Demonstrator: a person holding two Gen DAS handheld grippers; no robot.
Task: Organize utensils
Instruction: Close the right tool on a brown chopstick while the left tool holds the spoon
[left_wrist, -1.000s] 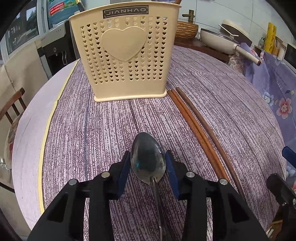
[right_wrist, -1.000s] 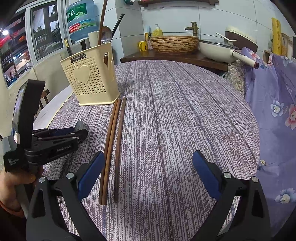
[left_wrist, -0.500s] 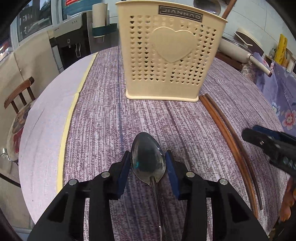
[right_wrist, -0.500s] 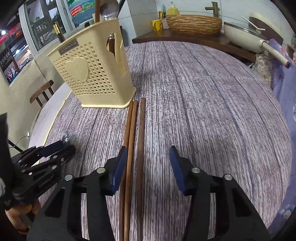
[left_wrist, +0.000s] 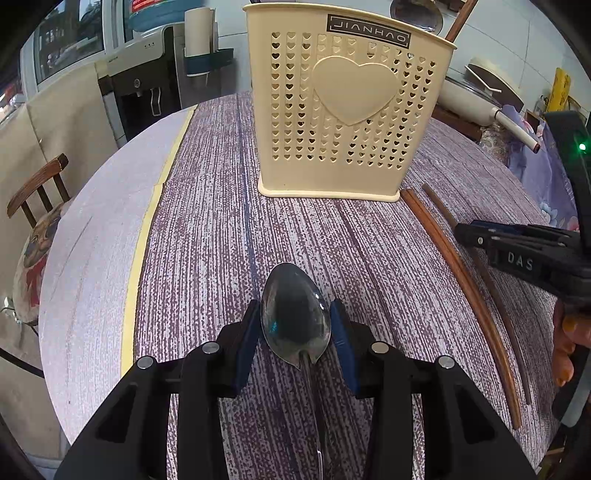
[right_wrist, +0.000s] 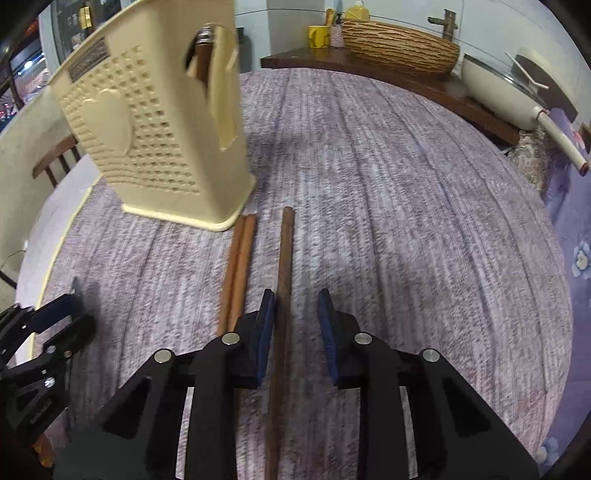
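The right gripper (right_wrist: 297, 325) has been brought down over the single chopstick (right_wrist: 285, 258), and its fingers have just been closing: the stick lies between them, against the left pad, with a gap still seen on the right, so no grip is made yet. The other two chopsticks (right_wrist: 238, 266) lie together just beside it at nine o'clock. In the left gripper (left_wrist: 294, 332) a spoon (left_wrist: 293, 310) is clamped by its bowl above the counter (left_wrist: 207, 236). The holder (left_wrist: 343, 110) stands at twelve o'clock, so both utensils seem nearly ready for it.
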